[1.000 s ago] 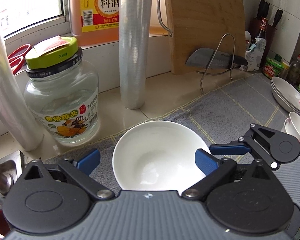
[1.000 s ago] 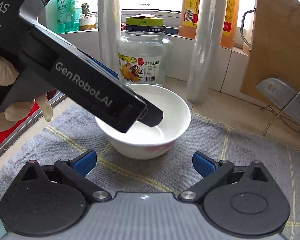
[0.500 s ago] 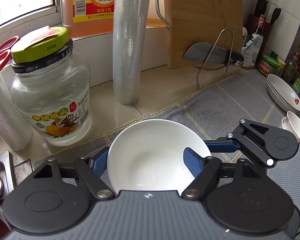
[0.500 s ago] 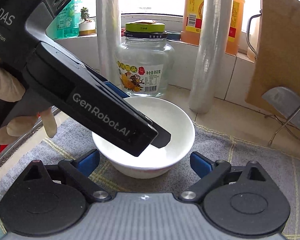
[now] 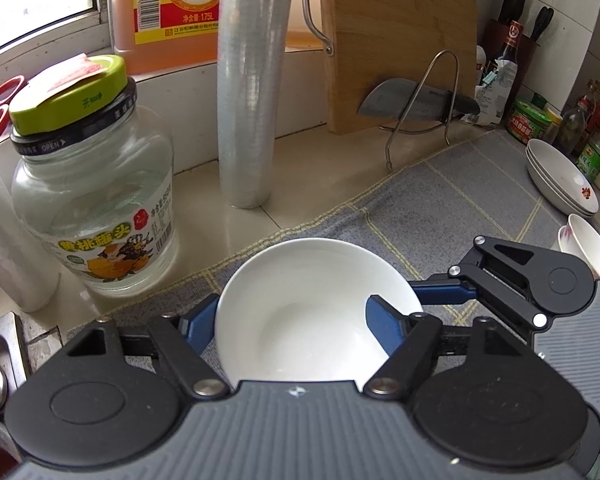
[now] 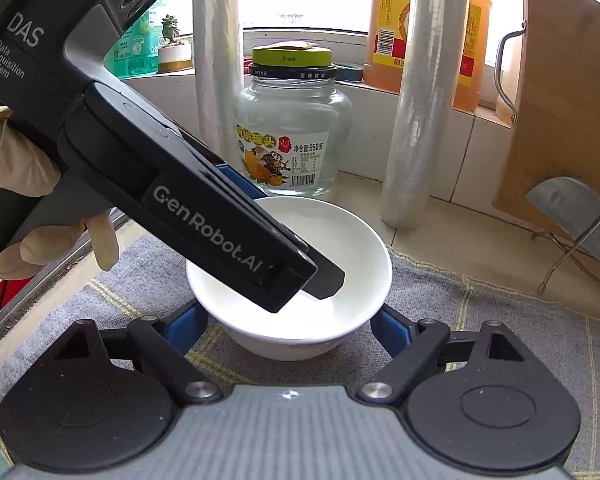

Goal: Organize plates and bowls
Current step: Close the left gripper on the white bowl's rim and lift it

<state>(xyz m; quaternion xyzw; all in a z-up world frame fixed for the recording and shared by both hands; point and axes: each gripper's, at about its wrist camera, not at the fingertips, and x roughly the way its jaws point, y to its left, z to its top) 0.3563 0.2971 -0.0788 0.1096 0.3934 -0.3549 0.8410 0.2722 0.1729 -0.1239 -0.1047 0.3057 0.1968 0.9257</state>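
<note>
Stacked plates [image 5: 562,182] — left wrist only; gloved hand [image 6: 24,196] — right

White bowl [image 5: 300,304] in left gripper [image 5: 288,326], on mat [image 5: 440,200]

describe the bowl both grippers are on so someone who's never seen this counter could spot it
Start at the grey checked mat below the window sill. At its end nearest the glass jar with the green lid sits a plain white bowl, empty. The other bowl and the stacked plates lie at the mat's far end, and only this one has the left gripper closed on its rim.
</note>
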